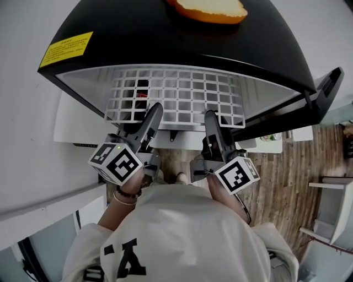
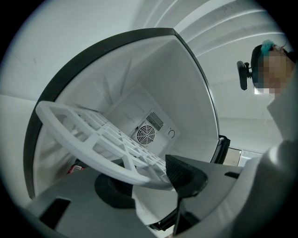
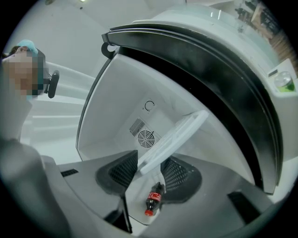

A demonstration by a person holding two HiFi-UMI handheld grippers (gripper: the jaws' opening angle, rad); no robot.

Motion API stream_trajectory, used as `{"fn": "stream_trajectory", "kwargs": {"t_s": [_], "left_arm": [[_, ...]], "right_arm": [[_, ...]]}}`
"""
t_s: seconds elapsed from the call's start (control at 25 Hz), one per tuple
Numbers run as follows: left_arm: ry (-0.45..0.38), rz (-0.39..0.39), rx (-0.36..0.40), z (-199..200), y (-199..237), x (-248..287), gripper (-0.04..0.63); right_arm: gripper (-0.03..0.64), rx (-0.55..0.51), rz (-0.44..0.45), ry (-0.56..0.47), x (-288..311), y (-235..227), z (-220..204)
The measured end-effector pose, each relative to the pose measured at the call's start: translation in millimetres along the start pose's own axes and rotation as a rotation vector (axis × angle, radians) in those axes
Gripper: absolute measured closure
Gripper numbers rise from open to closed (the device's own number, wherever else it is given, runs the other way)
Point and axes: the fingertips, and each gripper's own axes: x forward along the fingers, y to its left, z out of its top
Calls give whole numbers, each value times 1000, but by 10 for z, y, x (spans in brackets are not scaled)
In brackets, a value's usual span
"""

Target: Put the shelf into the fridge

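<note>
The white grid shelf (image 1: 182,93) lies about level, partly inside the open black fridge (image 1: 165,38), with its near edge sticking out. My left gripper (image 1: 150,118) is shut on the near rim at the left, and my right gripper (image 1: 212,118) is shut on it at the right. In the left gripper view the shelf (image 2: 93,128) runs from between the pads of that gripper (image 2: 149,179) toward the back wall fan (image 2: 145,135). In the right gripper view the shelf (image 3: 179,135) appears edge-on, clamped in that gripper (image 3: 150,169).
A cola bottle (image 3: 153,199) lies on the fridge floor under the shelf, and shows red through the grid (image 1: 142,95). The fridge door (image 1: 325,93) stands open at the right. An orange-rimmed dish (image 1: 212,10) sits on top. White side walls are close on both sides.
</note>
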Motion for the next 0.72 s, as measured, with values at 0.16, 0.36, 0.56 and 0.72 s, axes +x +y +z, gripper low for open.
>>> {"fn": "stream_trajectory", "kwargs": {"t_s": [0.16, 0.36, 0.56, 0.72], "left_arm": [[12, 4, 2, -6, 15, 10, 408], [18, 4, -1, -4, 22, 29, 408], [17, 2, 0, 8, 40, 57, 408], [17, 1, 2, 16, 49, 81, 408]], "right_arm": [[457, 7, -24, 1, 0, -36, -2], [458, 11, -27, 0, 17, -46, 3], [459, 13, -27, -3, 49, -58, 7], [459, 11, -11, -8, 87, -44, 23]]}}
